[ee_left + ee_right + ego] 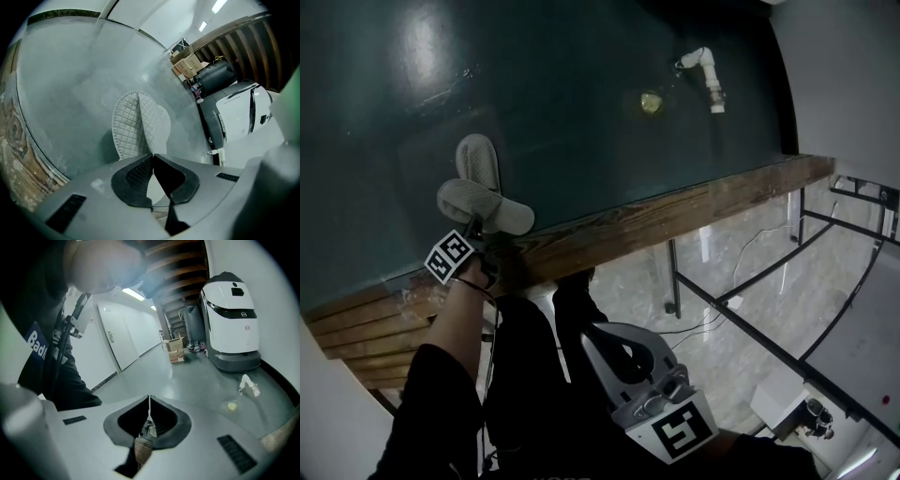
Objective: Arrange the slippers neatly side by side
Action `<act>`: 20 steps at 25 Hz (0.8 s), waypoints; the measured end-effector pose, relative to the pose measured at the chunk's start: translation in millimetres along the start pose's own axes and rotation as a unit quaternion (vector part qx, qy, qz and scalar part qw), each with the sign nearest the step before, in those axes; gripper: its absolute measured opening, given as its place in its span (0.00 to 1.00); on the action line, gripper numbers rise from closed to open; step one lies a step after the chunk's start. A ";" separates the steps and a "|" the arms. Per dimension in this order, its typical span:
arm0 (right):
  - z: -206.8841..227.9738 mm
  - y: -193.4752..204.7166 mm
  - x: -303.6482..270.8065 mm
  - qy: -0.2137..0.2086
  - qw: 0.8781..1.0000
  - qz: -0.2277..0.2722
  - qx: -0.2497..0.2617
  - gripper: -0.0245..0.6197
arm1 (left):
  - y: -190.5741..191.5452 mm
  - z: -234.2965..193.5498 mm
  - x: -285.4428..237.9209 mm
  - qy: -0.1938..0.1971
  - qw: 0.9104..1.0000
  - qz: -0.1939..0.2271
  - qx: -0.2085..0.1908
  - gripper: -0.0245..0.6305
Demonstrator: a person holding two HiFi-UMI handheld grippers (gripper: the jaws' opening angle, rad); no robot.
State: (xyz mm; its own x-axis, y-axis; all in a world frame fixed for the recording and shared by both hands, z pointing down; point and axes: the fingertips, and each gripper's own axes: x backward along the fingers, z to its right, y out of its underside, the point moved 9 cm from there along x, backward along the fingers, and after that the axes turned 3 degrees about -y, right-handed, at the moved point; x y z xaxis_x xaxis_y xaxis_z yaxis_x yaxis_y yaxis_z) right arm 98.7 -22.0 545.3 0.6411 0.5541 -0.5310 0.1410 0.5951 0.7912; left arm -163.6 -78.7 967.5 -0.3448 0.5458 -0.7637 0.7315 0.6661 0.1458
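Two light grey quilted slippers lie on the dark table top (581, 112) near its front left edge. The far slipper (476, 157) points away from me. The near slipper (483, 206) lies crosswise in front of it and touches it. My left gripper (478, 232) is at the near slipper's front edge, shut on it. In the left gripper view the quilted slipper (136, 124) runs away from the closed jaws of the left gripper (152, 157), with a pale strip of it between the pads. My right gripper (598, 336) hangs below the table's edge, shut and empty; in its own view the right gripper (149, 401) has its jaws together.
A white pipe elbow (705, 73) and a small yellowish object (651, 102) lie at the table's far right. The wooden rim (675, 220) borders the table's front. Black metal frames (787, 253) stand on the floor at right. A white robot (232, 319) and cardboard boxes (176, 350) stand beyond.
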 end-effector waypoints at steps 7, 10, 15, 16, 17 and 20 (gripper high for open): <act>-11.0 -12.9 -5.1 -0.024 1.000 0.016 -0.007 0.04 | -25.5 2.4 32.2 -0.019 0.998 -0.022 -0.051 0.06; -9.3 -12.5 -7.5 -0.025 0.999 0.021 -0.012 0.04 | -44.1 -0.2 36.3 -0.033 0.992 -0.046 -0.110 0.06; -7.7 -8.0 -15.1 -0.021 0.999 0.032 -0.037 0.04 | -76.0 -0.6 30.6 -0.045 0.975 -0.102 -0.190 0.06; -8.2 -6.7 -16.1 -0.022 0.998 0.032 -0.039 0.04 | -82.6 -0.3 28.6 -0.048 0.970 -0.117 -0.207 0.06; -8.2 -5.3 -16.6 -0.022 0.998 0.032 -0.042 0.04 | -89.1 0.5 26.1 -0.050 0.964 -0.132 -0.224 0.06; -7.0 -1.3 -17.6 -0.018 0.998 0.032 -0.048 0.04 | -108.0 3.3 18.1 -0.058 0.944 -0.172 -0.275 0.06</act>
State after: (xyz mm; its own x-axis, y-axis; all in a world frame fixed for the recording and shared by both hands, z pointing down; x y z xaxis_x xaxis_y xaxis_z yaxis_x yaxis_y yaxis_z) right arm 82.0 -28.5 551.4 0.6738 0.5719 -0.4679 0.0278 0.6131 0.7895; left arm -247.0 -142.5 935.9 -0.4168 0.2105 -0.8843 0.1604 0.9746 0.1564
